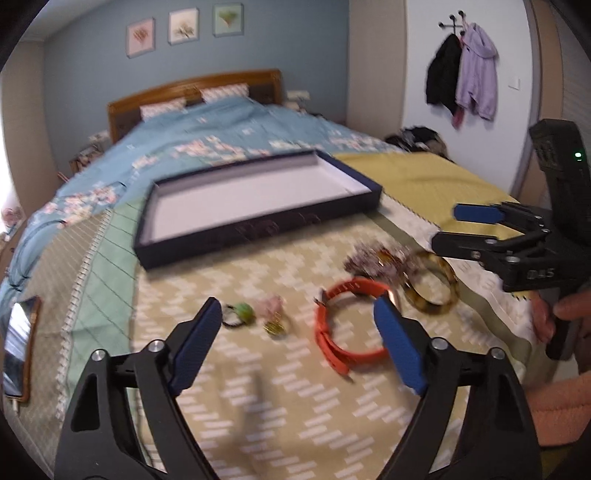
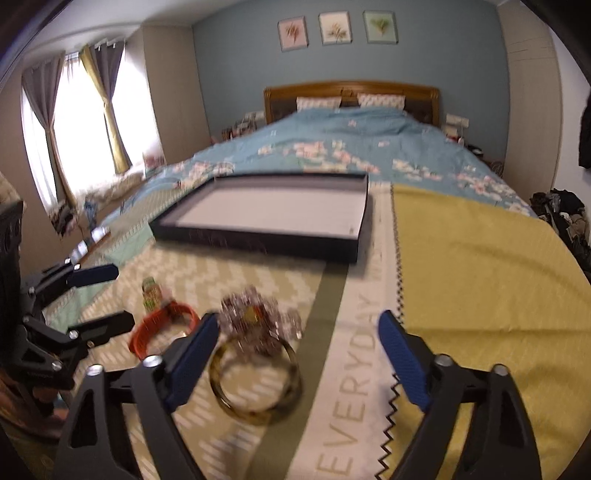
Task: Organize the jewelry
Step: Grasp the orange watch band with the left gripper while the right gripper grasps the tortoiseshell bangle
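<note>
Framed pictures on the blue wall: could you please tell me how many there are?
3, in a row above the headboard: pink, cream, green. None seems hidden.

Motion blur smears the sparkly cluster point(image 2: 258, 321) just ahead of the right gripper's left finger, so its pieces cannot be told apart. The small pink and gold trinkets point(image 1: 272, 317) between the left gripper's fingers are equally unreadable, and the phone point(image 1: 18, 350) far to its left is partly cut by the picture's edge.
</note>
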